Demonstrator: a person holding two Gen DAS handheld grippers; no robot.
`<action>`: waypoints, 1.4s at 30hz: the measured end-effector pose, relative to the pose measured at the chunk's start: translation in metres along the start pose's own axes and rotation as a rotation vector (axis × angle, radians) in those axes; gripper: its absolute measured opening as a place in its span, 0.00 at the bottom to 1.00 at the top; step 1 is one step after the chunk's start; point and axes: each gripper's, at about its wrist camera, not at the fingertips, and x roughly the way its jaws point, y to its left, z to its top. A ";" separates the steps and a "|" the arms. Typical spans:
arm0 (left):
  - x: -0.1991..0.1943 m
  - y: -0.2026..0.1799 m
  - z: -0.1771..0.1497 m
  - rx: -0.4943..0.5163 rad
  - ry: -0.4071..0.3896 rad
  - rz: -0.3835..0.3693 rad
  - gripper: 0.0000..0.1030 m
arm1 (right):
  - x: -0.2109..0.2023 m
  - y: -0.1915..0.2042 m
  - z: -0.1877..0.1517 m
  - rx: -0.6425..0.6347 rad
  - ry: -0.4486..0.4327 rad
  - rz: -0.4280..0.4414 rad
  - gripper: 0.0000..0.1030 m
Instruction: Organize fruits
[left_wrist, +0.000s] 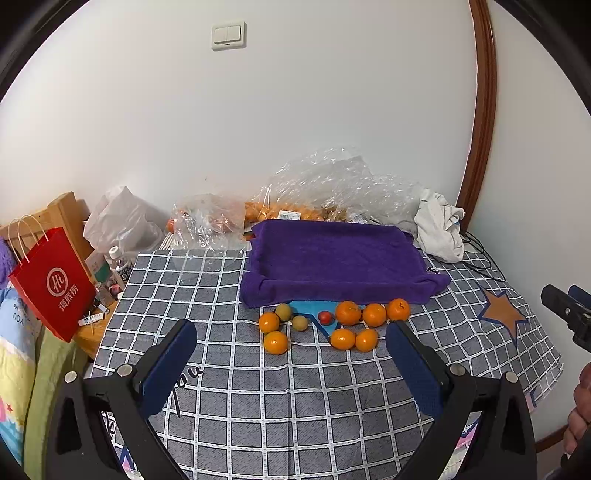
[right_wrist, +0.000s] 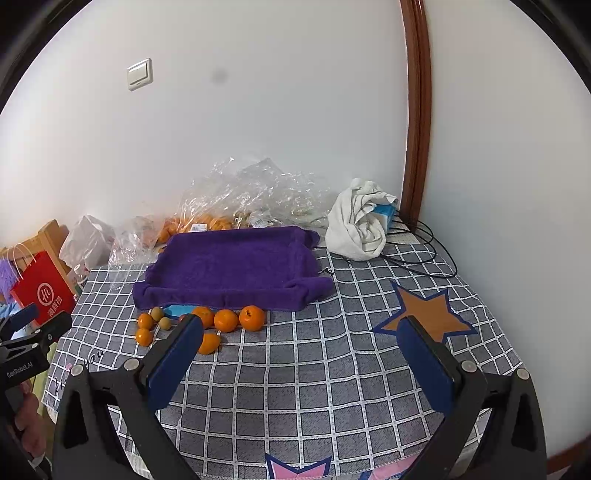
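Several oranges (left_wrist: 348, 312) lie on the checked cloth (left_wrist: 295, 398) in front of a purple towel-lined tray (left_wrist: 332, 254), with two yellow-green fruits (left_wrist: 284, 312) and one small red fruit (left_wrist: 325, 316) among them. My left gripper (left_wrist: 291, 330) is open and empty, just short of the fruit. My right gripper (right_wrist: 301, 326) is open and empty, to the right of the fruit row (right_wrist: 225, 319). The tray (right_wrist: 229, 262) holds nothing. The right gripper also shows at the right edge of the left wrist view (left_wrist: 569, 310).
Clear plastic bags (left_wrist: 332, 184) with more oranges lie behind the tray by the wall. A white crumpled cloth (right_wrist: 358, 225) and black cables (right_wrist: 424, 251) sit at the back right. A red paper bag (left_wrist: 51, 284) and bottles stand off the table's left side.
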 end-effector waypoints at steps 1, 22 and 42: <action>-0.001 -0.001 0.000 0.000 -0.001 -0.002 1.00 | -0.001 0.000 0.000 0.001 -0.001 -0.002 1.00; -0.008 0.001 0.003 -0.015 -0.011 -0.031 1.00 | -0.009 0.003 0.001 0.007 -0.026 -0.001 1.00; -0.003 0.012 -0.002 -0.038 -0.001 -0.032 1.00 | -0.007 0.017 -0.004 -0.016 -0.023 0.009 1.00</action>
